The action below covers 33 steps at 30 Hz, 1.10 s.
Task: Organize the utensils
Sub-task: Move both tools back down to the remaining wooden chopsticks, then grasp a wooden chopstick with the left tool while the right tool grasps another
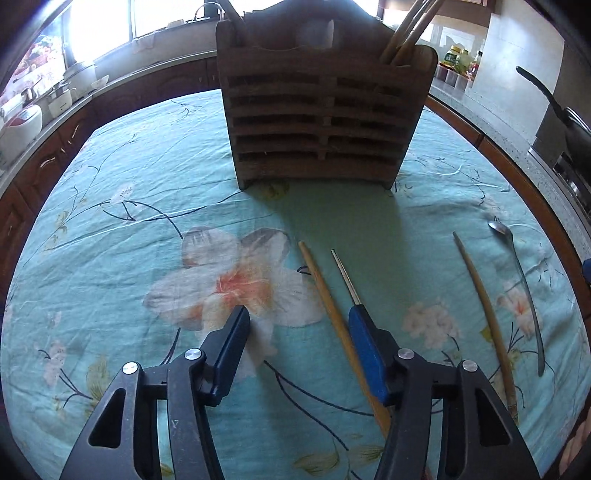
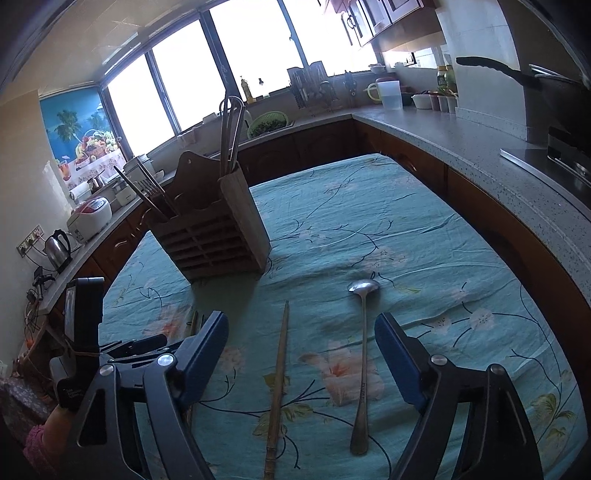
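Observation:
A slatted wooden utensil holder (image 1: 321,118) stands on the floral teal tablecloth (image 1: 129,206), with chopsticks (image 1: 410,29) in its right slot. It also shows in the right wrist view (image 2: 218,229). On the cloth lie a wooden chopstick (image 1: 328,299), a metal chopstick (image 1: 345,277), a second wooden chopstick (image 1: 484,314) and a metal spoon (image 1: 524,288). My left gripper (image 1: 299,314) is open and empty, low over the cloth, left of the first two chopsticks. My right gripper (image 2: 301,325) is open and empty above a wooden chopstick (image 2: 279,373) and the spoon (image 2: 364,354).
Kitchen counters (image 2: 461,144) wrap around the table on the left, back and right. A pan (image 2: 546,85) sits on a stove at right. A kettle (image 2: 59,247) and rice cooker (image 2: 90,218) stand on the left counter. The left gripper's body (image 2: 81,332) shows at lower left.

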Available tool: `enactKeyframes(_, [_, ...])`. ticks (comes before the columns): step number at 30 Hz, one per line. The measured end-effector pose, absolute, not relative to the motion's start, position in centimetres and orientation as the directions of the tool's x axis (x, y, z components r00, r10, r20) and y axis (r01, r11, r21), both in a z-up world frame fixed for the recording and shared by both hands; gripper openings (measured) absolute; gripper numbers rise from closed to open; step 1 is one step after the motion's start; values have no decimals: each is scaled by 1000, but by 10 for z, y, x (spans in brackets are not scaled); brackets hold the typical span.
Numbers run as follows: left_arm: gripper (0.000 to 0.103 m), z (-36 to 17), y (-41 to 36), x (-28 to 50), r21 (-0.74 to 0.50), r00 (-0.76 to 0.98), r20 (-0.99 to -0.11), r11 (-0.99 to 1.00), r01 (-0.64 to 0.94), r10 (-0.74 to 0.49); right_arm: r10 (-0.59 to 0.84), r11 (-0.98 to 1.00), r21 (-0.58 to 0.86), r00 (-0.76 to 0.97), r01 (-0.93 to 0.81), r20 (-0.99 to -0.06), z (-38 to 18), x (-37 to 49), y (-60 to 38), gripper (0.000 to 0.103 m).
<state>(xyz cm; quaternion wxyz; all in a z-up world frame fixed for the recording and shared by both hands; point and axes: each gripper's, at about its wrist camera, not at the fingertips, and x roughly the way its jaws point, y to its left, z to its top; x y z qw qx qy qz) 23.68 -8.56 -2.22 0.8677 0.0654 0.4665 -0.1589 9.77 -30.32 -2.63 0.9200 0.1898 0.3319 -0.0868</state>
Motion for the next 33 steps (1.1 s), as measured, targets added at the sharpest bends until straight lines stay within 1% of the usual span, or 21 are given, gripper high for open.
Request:
enactKeyframes(2, [54,-25,-87,233,-12,516,-831,935,355,-207,-26,917,286,755,280,-655,-30,104,-301,75])
enactKeyframes(4, [49,-26,-87,232,-7,511,-834,930,368,-209,-10,922,279,737,268,-676,-37,114,-297,69])
enactKeyframes(5, [48,-25,-87,234,-14,506,-835,927,375,-217,1,926,274,725,259,-688,-41,120,-295,64])
enactKeyframes(6, [42,-25,-87,236,-18,505,-834,925,380,-224,10,932,264,710,248,-704,-45,127,-292,58])
enactKeyframes(7, [37,-25,-86,239,-24,502,-833,923,384,-231,18,938,251,692,238,-721,-51,135,-289,56])
enactKeyframes(9, [32,-24,-84,246,-41,493,-836,922,386,-243,28,948,228,652,224,-758,-62,150,-286,42])
enactKeyframes(10, [27,-23,-83,251,-55,485,-837,921,386,-254,33,951,219,634,218,-773,-68,156,-284,38])
enactKeyframes(11, [25,-23,-82,254,-70,478,-837,919,388,-266,33,954,209,618,215,-786,-73,163,-284,33])
enactKeyframes(12, [19,-24,-82,258,-83,471,-837,916,392,-278,29,958,193,599,212,-800,-78,169,-282,29])
enactKeyframes(13, [14,-25,-82,261,-92,466,-836,910,403,-290,24,961,180,583,211,-812,-84,175,-281,28])
enactKeyframes(14, [13,-25,-84,263,-99,460,-833,901,421,-307,22,963,171,570,209,-821,-88,179,-280,25])
enactKeyframes(17, [13,-28,-94,266,-107,421,-833,851,514,-359,-7,971,127,559,201,-829,-89,189,-277,21])
enactKeyframes(18, [13,-28,-96,267,-104,408,-837,838,536,-365,-7,972,124,557,198,-830,-88,192,-277,17])
enactKeyframes(20, [13,-29,-96,271,-108,394,-845,836,539,-363,-6,973,121,552,194,-834,-88,195,-278,12])
enactKeyframes(24, [14,-32,-92,283,-141,382,-850,856,498,-362,-29,979,86,547,185,-837,-90,203,-273,13])
enactKeyframes(28, [14,-35,-104,288,-99,407,-851,863,495,-331,-74,985,27,557,170,-827,-94,210,-265,13])
enactKeyframes(30, [11,-37,-109,288,-66,426,-848,861,504,-314,-91,986,5,560,167,-824,-95,210,-262,12])
enactKeyframes(31, [10,-37,-111,288,-57,433,-846,860,508,-312,-90,987,4,561,164,-823,-95,210,-262,12])
enactKeyframes(32, [10,-38,-111,287,-54,439,-842,858,511,-314,-81,987,12,563,160,-823,-95,210,-262,8])
enactKeyframes(33, [9,-38,-111,286,-52,442,-839,857,513,-316,-78,987,17,563,161,-823,-94,209,-263,6])
